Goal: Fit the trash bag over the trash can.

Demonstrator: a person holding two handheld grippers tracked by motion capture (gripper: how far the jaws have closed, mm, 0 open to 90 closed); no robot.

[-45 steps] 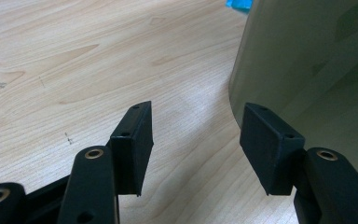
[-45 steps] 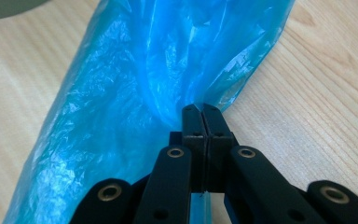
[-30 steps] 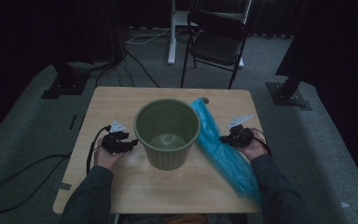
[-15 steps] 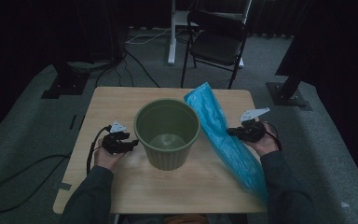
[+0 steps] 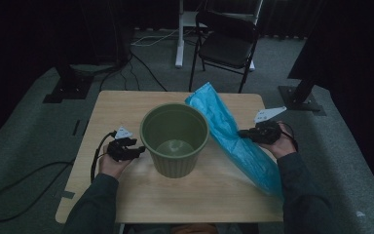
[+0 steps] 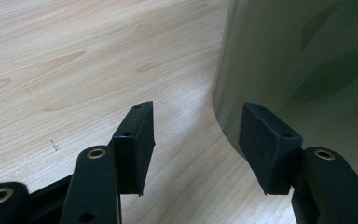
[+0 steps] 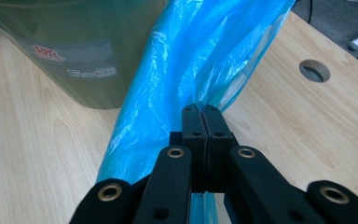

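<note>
A green plastic bin point(image 5: 175, 139) stands upright in the middle of the wooden table point(image 5: 126, 105). To its right lies a long blue plastic bag point(image 5: 233, 139), its far end lifted off the table. My right gripper point(image 5: 241, 132) is shut on the bag's edge; in the right gripper view the jaws point(image 7: 204, 114) pinch the blue plastic bag point(image 7: 177, 74) beside the bin point(image 7: 74, 42). My left gripper point(image 5: 139, 151) rests open by the bin's left side, its fingers point(image 6: 135, 140) straddling bare wood next to the bin wall point(image 6: 307, 70).
A black folding chair point(image 5: 226, 44) and a white desk leg point(image 5: 179, 34) stand beyond the table's far edge. Cables trail on the floor at left point(image 5: 24, 183). A round hole point(image 7: 314, 71) pierces the tabletop near the bag.
My right gripper has drawn away to the right and up with the bag, lifting the bag's far end off the table. The left gripper has stayed put.
</note>
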